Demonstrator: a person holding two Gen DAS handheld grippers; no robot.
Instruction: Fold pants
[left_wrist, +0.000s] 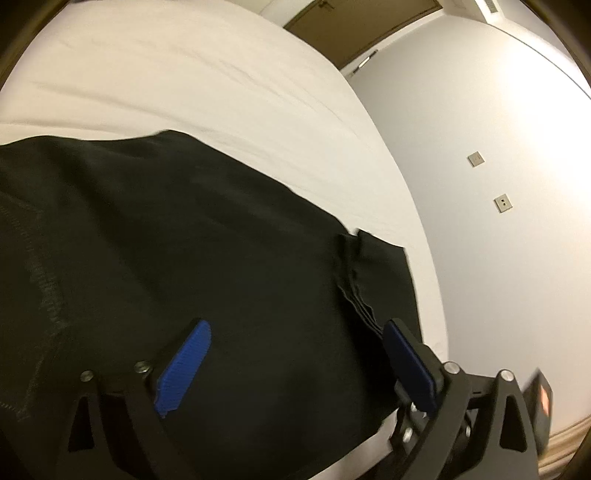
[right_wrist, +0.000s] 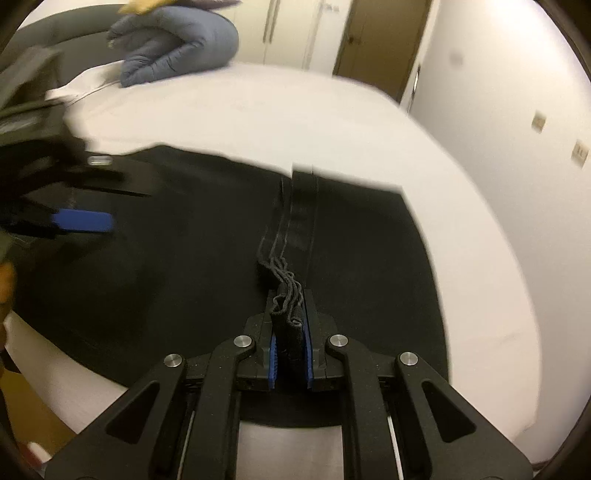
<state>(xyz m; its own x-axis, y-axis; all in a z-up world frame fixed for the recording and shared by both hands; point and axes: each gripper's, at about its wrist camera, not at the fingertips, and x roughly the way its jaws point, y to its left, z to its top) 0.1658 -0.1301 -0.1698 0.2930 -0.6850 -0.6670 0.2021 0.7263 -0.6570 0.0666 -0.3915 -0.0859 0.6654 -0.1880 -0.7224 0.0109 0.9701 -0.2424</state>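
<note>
Black pants (left_wrist: 184, 240) lie spread across the white bed (left_wrist: 184, 66) in my left wrist view, where my left gripper (left_wrist: 295, 354) hovers just above the cloth, jaws wide apart and holding nothing. From the right wrist view, my right gripper (right_wrist: 290, 332) is clamped tight on a bunched stack of hem edges (right_wrist: 284, 291). I judge a fold is under way; next I should grip the near edge with the left and carry both across together.

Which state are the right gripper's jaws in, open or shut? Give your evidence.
Shut. In the right wrist view the right gripper has its blue pads pressed against a bunched edge of the black pants.
</note>
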